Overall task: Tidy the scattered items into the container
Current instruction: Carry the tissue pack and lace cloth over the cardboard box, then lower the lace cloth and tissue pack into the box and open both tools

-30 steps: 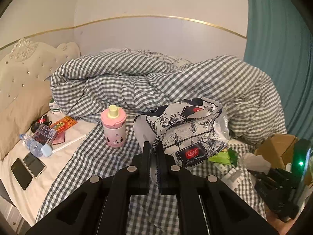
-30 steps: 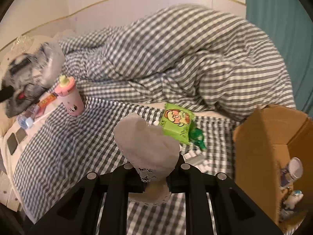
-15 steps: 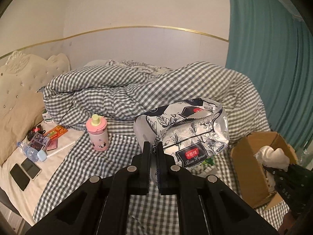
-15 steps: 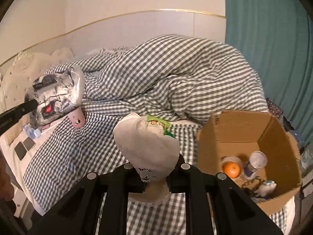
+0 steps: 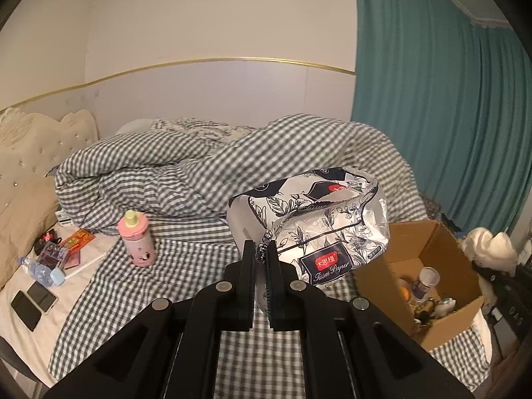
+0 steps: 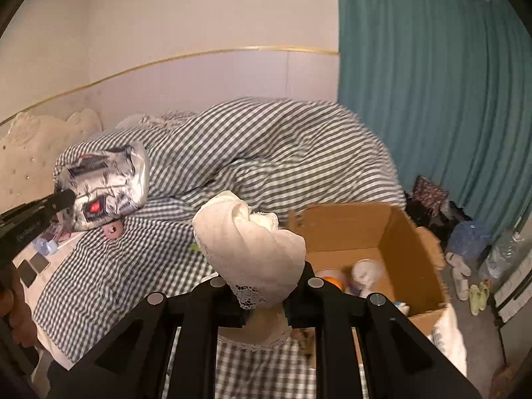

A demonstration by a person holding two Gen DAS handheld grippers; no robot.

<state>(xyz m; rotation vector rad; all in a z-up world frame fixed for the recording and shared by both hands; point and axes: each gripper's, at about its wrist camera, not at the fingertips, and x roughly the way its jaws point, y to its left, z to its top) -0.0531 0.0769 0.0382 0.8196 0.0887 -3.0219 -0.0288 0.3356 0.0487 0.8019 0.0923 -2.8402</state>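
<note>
The cardboard box [image 5: 432, 266] sits on the bed, right of the bottle [image 5: 137, 243], before the curtain [image 5: 449, 116].

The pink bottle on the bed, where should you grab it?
Grip the pink bottle around its straight round body, below the wider lid, coming in level from the front. It stands upright on the soft bed, so pushing down from above could probably tip it.

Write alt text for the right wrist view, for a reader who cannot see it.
The right gripper holds a bundled white cloth above a checked bed, beside an open cardboard box already holding small items. At far left, the left gripper holds up a floral tissue pack; teal curtains hang behind.
</note>
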